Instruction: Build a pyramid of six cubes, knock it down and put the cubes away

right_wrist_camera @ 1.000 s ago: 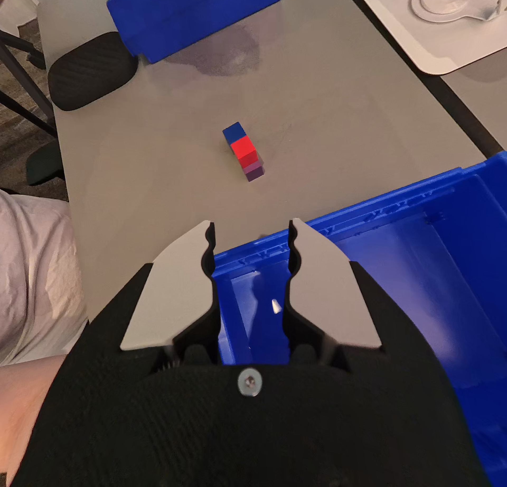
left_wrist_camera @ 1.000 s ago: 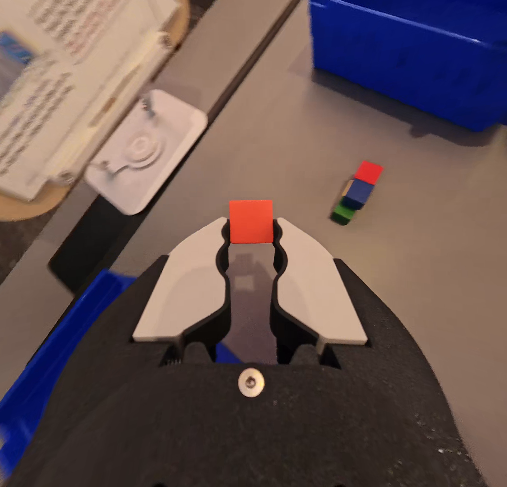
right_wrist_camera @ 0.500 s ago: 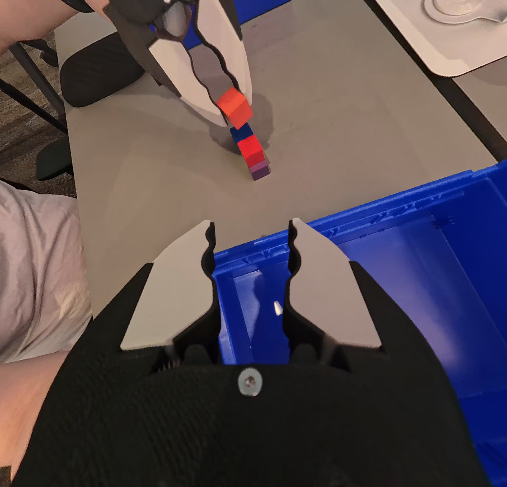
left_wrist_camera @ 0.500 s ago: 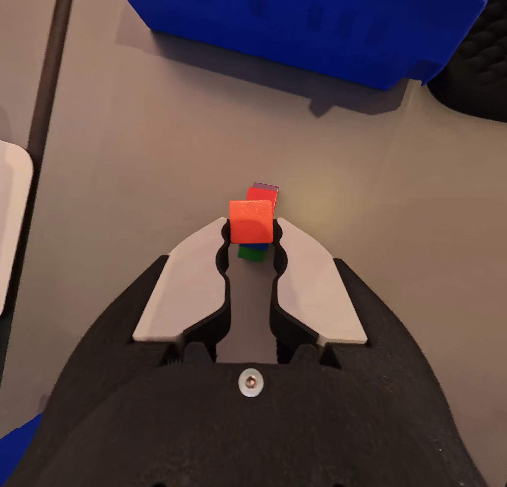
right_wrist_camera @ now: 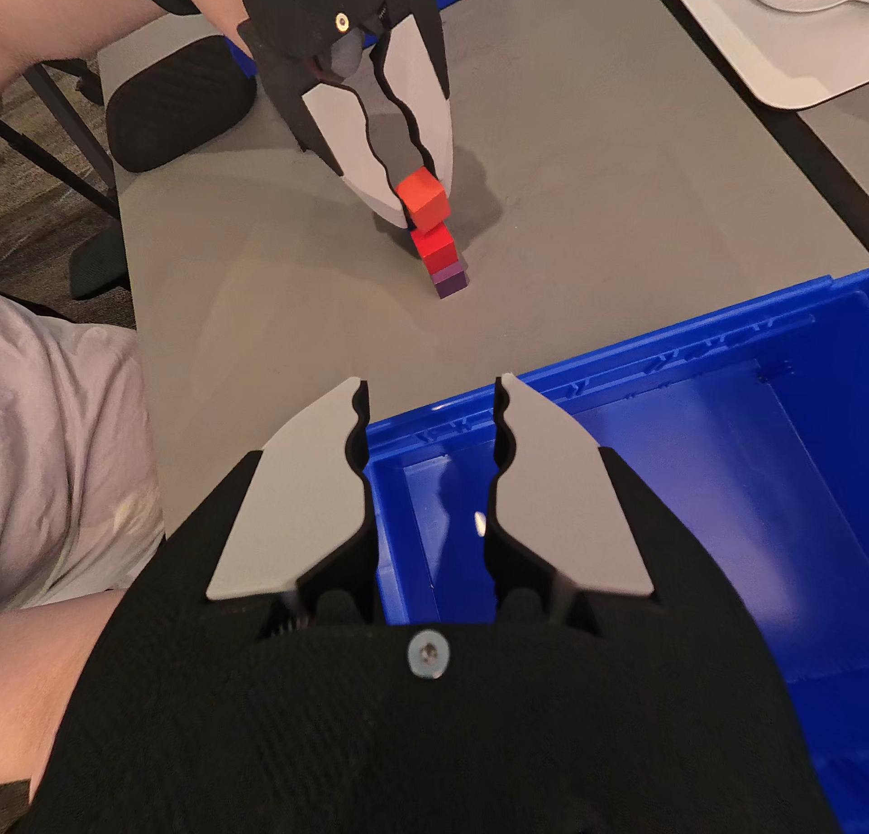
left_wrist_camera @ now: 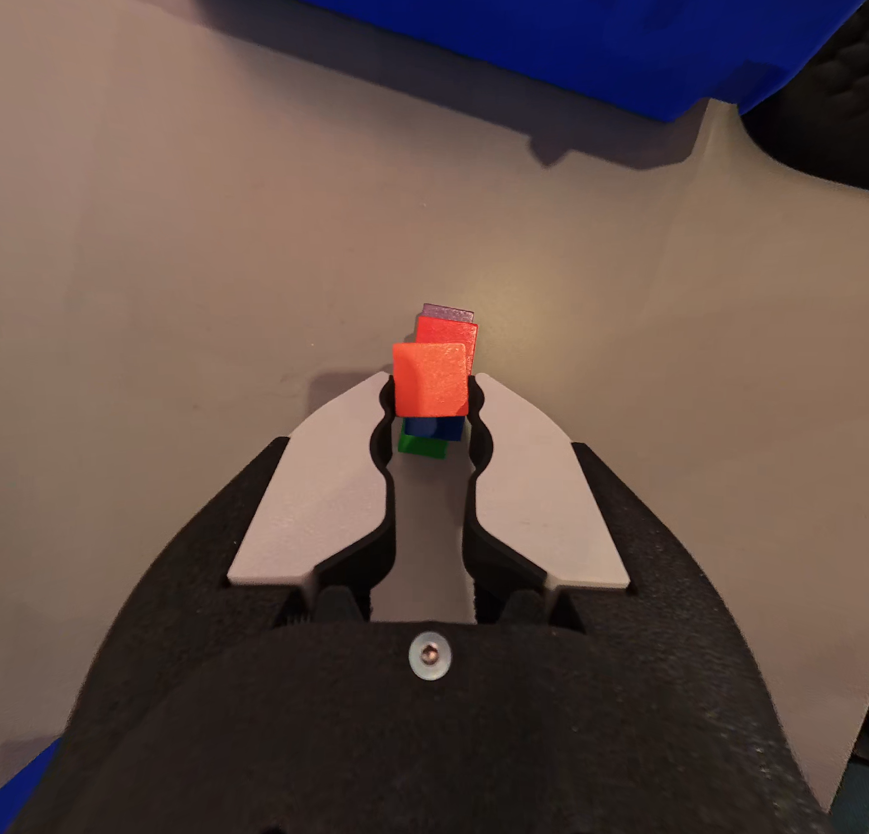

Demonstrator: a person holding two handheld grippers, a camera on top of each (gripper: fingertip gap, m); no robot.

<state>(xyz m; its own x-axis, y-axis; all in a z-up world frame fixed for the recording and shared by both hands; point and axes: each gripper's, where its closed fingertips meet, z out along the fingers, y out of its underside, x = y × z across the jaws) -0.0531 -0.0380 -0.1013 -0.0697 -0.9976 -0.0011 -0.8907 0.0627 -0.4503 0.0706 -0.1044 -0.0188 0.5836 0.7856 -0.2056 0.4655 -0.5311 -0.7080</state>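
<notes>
My left gripper (left_wrist_camera: 430,381) is shut on an orange cube (left_wrist_camera: 431,380) and holds it just above a small stack of cubes on the grey table. In the left wrist view a red cube (left_wrist_camera: 455,334) and a purple cube (left_wrist_camera: 449,313) show beyond the orange one, and a blue cube (left_wrist_camera: 435,428) and a green cube (left_wrist_camera: 421,446) show beneath it. In the right wrist view the left gripper (right_wrist_camera: 425,202) holds the orange cube (right_wrist_camera: 423,199) over the red cube (right_wrist_camera: 435,247) and the purple cube (right_wrist_camera: 449,281). My right gripper (right_wrist_camera: 430,383) is open and empty over a blue bin (right_wrist_camera: 705,459).
A second blue bin (left_wrist_camera: 517,26) stands beyond the stack in the left wrist view. A black chair seat (right_wrist_camera: 174,106) sits past the table's far left edge. A white tray (right_wrist_camera: 776,31) lies at the far right. A person's arm and clothing are at the left. Across from one pair of fingers to the other is roughly 15 cm.
My left gripper has carried the orange cube over to the stack and lowered it close above the cubes. My right gripper has stayed over the blue bin, still open.
</notes>
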